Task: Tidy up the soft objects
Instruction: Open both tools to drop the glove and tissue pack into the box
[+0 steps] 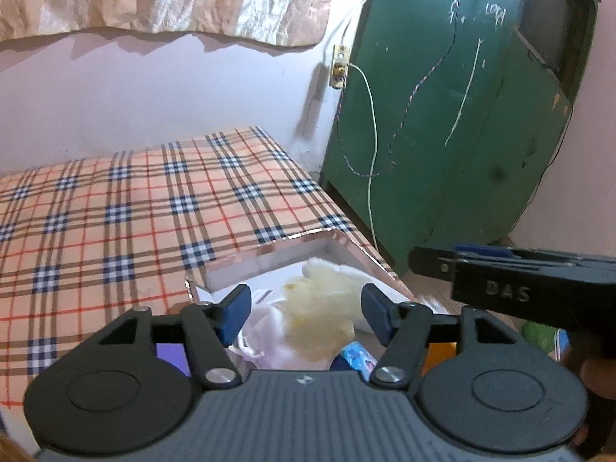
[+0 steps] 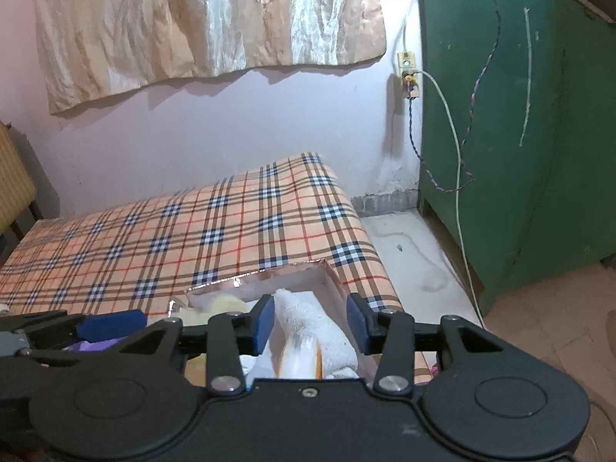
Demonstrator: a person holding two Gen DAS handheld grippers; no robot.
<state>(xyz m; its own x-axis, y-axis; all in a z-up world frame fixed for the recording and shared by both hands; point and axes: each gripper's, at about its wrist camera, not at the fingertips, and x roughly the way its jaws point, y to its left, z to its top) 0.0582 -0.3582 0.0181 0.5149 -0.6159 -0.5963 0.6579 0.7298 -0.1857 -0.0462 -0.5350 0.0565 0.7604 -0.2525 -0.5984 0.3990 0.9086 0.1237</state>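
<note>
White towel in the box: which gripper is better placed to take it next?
Right, probably. The right gripper is open with the white towel directly between its fingers. The left gripper, also open, frames the yellow plush in the box instead.

Pale yellow plush (image 1: pixel 319 319), white towel (image 2: pixel 312 323), heaped inside foil-rimmed box (image 1: pixel 269 248)

Checked cloth bedcover (image 2: pixel 215 231), fluffy white towel (image 2: pixel 308 319), perhaps foil-lined glossy box (image 2: pixel 335 281), scuffed green cabinet (image 2: pixel 519 154).
</note>
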